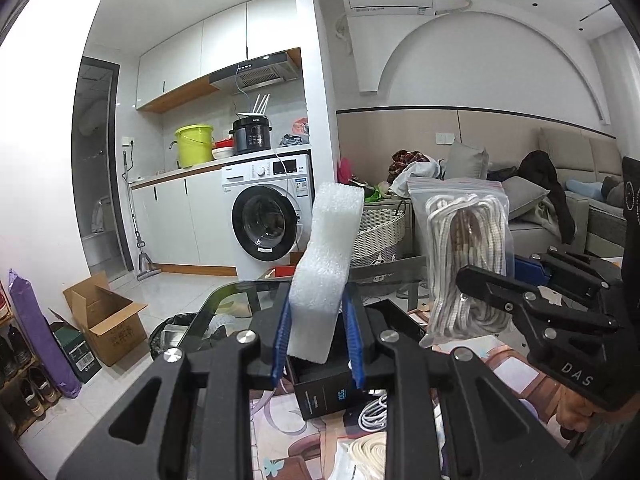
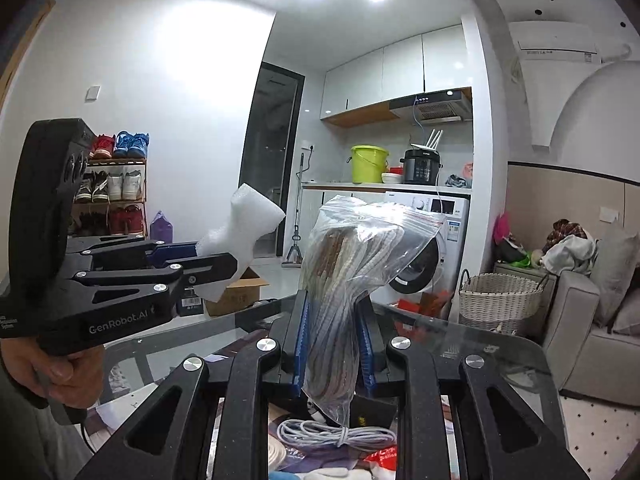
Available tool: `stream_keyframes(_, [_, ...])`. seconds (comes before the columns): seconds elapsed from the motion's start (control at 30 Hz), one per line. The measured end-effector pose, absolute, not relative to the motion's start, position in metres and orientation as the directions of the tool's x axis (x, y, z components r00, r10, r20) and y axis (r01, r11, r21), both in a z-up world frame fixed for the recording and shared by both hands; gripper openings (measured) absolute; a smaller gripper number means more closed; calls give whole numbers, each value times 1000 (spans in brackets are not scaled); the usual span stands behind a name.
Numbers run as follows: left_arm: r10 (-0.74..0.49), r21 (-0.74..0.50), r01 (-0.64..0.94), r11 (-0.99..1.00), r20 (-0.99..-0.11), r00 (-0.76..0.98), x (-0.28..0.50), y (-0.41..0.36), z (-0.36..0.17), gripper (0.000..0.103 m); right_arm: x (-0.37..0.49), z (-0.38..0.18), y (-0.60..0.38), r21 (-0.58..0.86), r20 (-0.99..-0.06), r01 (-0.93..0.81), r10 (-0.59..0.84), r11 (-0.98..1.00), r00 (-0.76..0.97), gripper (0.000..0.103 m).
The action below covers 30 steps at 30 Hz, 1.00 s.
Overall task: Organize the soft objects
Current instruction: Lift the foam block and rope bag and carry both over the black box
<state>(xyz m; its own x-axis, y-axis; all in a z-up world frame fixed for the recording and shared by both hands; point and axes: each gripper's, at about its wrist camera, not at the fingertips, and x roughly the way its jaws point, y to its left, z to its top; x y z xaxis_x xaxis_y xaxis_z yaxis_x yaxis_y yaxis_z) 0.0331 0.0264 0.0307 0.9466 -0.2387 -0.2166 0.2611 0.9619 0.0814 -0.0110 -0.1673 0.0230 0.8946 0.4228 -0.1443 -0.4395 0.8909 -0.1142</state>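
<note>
With the left gripper (image 1: 318, 340) clamped on the white foam block (image 1: 326, 264) rising between its fingers and the right gripper (image 2: 334, 348) pinching the bagged rope (image 2: 344, 280) likewise, we should keep both squeezes steady above the tabletop (image 2: 460, 344) until each reaches its place.

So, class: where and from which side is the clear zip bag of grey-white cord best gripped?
Grip the clear zip bag of grey-white cord low on the bundled cord, from below, as the right gripper does. The cord gives firm bulk; the loose zip top would slip.
</note>
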Motion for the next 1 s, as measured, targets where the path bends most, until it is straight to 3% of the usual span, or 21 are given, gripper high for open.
stream_keyframes(0.23, [-231, 46, 249, 967, -243, 942, 60, 22, 35, 23, 17, 41, -158, -137, -111, -430, 418, 892, 902, 21])
stream_keyframes(0.57, [-224, -3, 228, 974, -215, 951, 100, 21, 50, 23, 75, 67, -150, -109, -115, -410, 398, 906, 910, 21])
stream_keyframes(0.77, [-218, -7, 222, 975, -222, 951, 116, 16, 46, 23, 112, 72, -149, -102, -141, -403, 388, 909, 911, 21])
stream_keyframes(1.0, [-204, -10, 211, 977, -303, 931, 133, 14, 38, 23, 138, 59, -146, -118, -206, -392, 363, 912, 909, 21])
